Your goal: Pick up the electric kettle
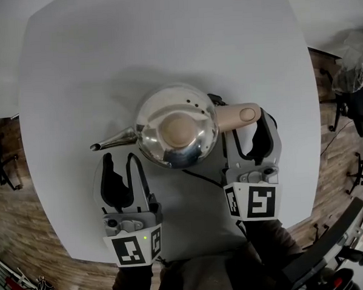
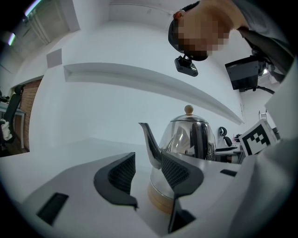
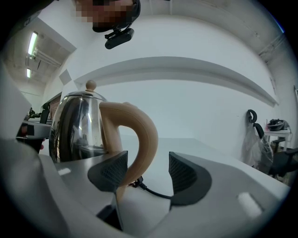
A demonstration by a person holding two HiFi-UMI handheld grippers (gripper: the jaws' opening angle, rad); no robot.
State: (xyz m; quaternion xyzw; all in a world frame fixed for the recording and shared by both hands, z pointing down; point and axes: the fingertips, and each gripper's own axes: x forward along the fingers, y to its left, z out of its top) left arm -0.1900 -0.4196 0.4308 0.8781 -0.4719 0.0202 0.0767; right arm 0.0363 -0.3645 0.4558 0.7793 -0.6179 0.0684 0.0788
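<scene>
Kettle (image 1: 177,126) before right tool (image 1: 248,135) (jaws apart)

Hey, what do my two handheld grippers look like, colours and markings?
The left gripper and right gripper match: light grey bodies, two black curved jaws with ribbed inner pads, and a white cube with black square markers at the rear. A small green light shows on the left one's cube. The sleeves behind them are dark.
</scene>
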